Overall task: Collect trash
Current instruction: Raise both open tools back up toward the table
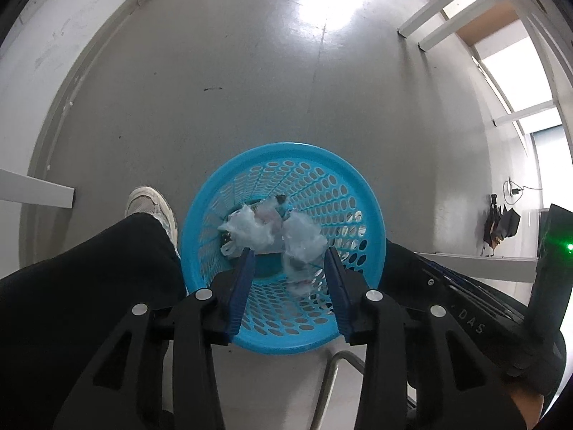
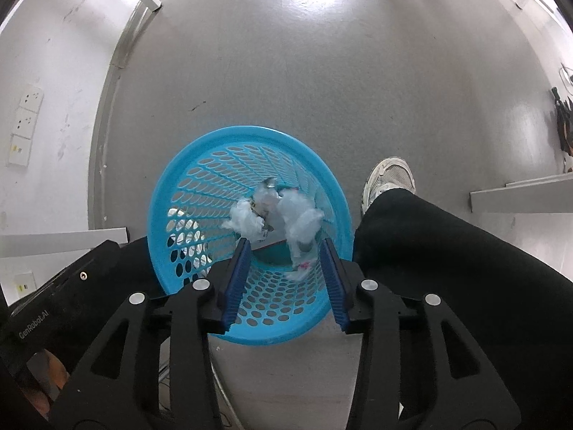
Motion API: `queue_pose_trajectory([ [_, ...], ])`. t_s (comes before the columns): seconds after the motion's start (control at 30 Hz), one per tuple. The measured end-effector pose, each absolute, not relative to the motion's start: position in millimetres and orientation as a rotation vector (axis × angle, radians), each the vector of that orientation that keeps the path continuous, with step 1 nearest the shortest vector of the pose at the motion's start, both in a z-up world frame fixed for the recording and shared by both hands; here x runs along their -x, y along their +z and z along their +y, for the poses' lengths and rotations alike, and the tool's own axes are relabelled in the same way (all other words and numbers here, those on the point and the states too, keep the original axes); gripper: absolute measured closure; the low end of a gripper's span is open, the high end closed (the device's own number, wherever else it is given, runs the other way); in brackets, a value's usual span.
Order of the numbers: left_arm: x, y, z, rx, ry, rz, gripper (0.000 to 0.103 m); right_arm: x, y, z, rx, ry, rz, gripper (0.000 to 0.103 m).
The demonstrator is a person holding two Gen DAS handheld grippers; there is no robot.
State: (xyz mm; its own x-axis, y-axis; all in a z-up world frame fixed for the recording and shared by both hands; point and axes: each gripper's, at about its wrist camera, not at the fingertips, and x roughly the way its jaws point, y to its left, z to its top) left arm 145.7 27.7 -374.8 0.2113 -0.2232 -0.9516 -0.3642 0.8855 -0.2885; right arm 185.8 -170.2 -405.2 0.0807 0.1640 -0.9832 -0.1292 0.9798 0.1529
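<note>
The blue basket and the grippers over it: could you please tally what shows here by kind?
Blue perforated basket: 1
Crumpled clear plastic wads in the basket: 2, one beside the other
Open grippers above the basket: 2, left gripper and right gripper
Pale sneaker on the grey floor: 1
Total: 6

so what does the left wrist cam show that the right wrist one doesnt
Only the left wrist view shows a folded umbrella against the far wall and a green light on the other gripper's body. Only the right wrist view shows wall sockets. Both share the blue basket on the grey floor with crumpled plastic bags inside, a sneaker, and an open gripper, left gripper and right gripper, over it.
</note>
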Motion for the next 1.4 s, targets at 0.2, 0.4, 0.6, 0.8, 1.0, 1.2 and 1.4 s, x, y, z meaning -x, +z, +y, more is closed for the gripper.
queue_pose_trajectory([
  [0.2, -140, -368, 26, 0.497, 0.100, 1.357, 0.062, -173, -390, -163, 0.024, 0.240, 1.434, 0.062],
  [0.4, -129, -348, 26, 0.479, 0.108, 1.296, 0.060, -156, -363, -164, 0.021, 0.279, 1.376, 0.055],
  [0.6, -112, -317, 22, 0.396, 0.103, 1.207, 0.052, -132, -338, -164, 0.041, 0.310, 1.324, 0.048],
  [0.8, -92, -294, 22, 0.402, 0.070, 1.146, 0.051, -105, -312, -163, 0.070, 0.368, 1.280, 0.047],
  [1.0, -65, -277, 15, 0.401, 0.025, 1.136, 0.048, -74, -280, -175, 0.074, 0.403, 1.206, 0.039],
  [1.2, -42, -249, 10, 0.351, -0.008, 1.135, 0.038, -40, -245, -198, 0.046, 0.437, 1.108, 0.032],
  [1.4, -9, -215, -3, 0.216, -0.046, 1.075, 0.034, -23, -221, -216, 0.014, 0.453, 1.056, 0.027],
])
